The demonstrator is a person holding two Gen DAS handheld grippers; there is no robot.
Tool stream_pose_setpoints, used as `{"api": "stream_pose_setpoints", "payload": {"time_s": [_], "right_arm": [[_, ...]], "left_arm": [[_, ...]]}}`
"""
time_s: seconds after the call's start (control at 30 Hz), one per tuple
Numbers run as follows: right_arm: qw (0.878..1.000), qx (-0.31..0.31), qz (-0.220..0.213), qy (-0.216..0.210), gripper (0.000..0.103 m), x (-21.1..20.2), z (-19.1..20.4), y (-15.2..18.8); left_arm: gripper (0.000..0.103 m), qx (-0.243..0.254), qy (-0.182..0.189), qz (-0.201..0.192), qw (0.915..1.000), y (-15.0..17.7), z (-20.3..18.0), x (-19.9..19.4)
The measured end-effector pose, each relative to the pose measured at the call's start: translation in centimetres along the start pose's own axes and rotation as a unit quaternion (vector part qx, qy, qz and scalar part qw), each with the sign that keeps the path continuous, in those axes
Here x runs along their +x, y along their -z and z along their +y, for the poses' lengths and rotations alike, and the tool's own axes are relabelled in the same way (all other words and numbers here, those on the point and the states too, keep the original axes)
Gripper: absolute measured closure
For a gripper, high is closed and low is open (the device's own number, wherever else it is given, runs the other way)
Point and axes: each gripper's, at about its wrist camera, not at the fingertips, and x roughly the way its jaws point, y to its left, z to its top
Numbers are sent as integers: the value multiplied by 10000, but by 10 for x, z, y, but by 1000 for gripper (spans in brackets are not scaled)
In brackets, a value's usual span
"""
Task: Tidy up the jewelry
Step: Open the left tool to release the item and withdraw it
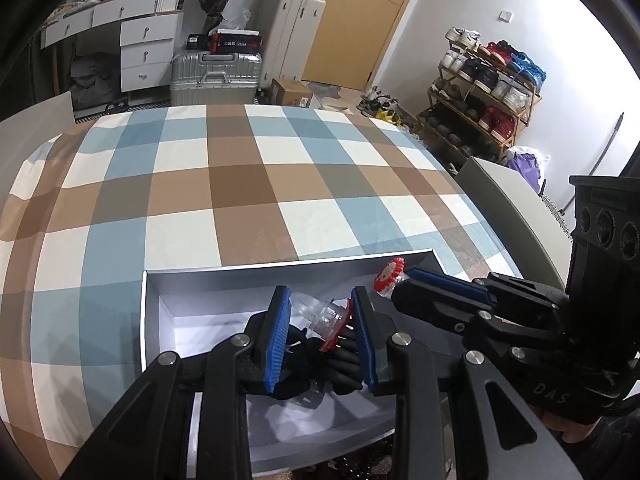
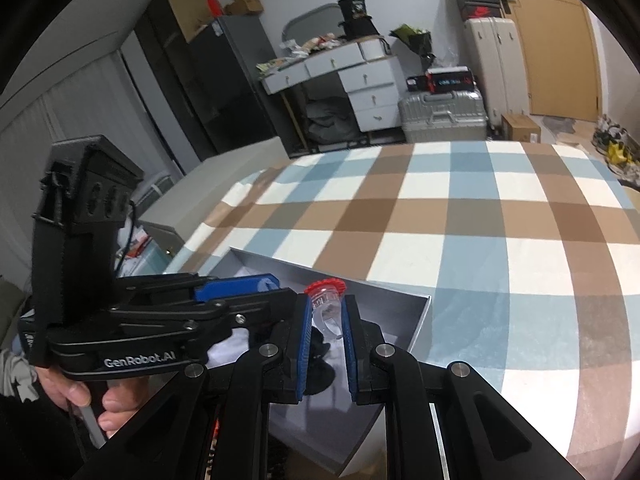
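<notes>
An open grey box lies on the checked bed cover. My left gripper hangs over it, shut on a clear plastic ring with a red and white flower top; the band touches one pad and the flower the other. My right gripper comes in from the right over the box's far corner. It is shut on a second clear ring with a red top. A black, hand-shaped piece lies in the box under both grippers.
The checked cover spreads beyond the box. A grey board runs along its right side. A shoe rack, suitcases and a white desk with drawers stand further off. A hand holds the left gripper's handle.
</notes>
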Motion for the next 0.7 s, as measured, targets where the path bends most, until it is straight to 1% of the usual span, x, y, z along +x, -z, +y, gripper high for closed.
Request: {"api": "stream_pose_setpoints", "payload": {"time_s": [0.07, 0.1, 0.13, 0.17, 0.2, 0.23, 0.33, 0.37, 0.4, 0.47, 0.63, 0.7], "right_arm": [[10000, 46, -33, -6, 86, 0, -2, 0], [10000, 66, -64, -20, 86, -1, -2, 0], [9999, 87, -86, -22, 86, -2, -3, 0], [9999, 121, -117, -33, 85, -4, -4, 0], [9998, 161, -135, -58, 82, -6, -4, 1], [9997, 197, -145, -61, 80, -6, -5, 1], [9993, 256, -275, -33, 78, -15, -6, 2], [9991, 277, -330, -33, 73, -19, -6, 2], [9988, 297, -391, -51, 66, -23, -5, 2], [9980, 308, -544, -74, 60, -32, -3, 3], [9964, 240, -811, -38, 57, -52, 6, 6], [9959, 222, -878, -42, 53, -59, 9, 7]], "left_arm": [[77, 77, -41, 4, 10000, 0, -1, 0], [74, 123, -55, -10, 9999, 0, -2, -1], [65, 143, -65, -37, 9999, 0, -3, -2], [58, 147, -50, -76, 9999, 0, -3, -4], [45, 126, -30, -134, 9998, 0, -3, -7], [42, 97, -8, -208, 9997, 0, -2, -10], [42, 110, 26, -302, 9995, 0, -2, -15], [42, 119, -4, -315, 9994, 0, -2, -17], [42, 125, -26, -336, 9994, 1, -3, -19], [42, 142, -52, -362, 9992, 2, -4, -23], [41, 153, -139, -453, 9988, 5, -7, -34], [41, 198, -210, -495, 9984, 7, -10, -38]]}}
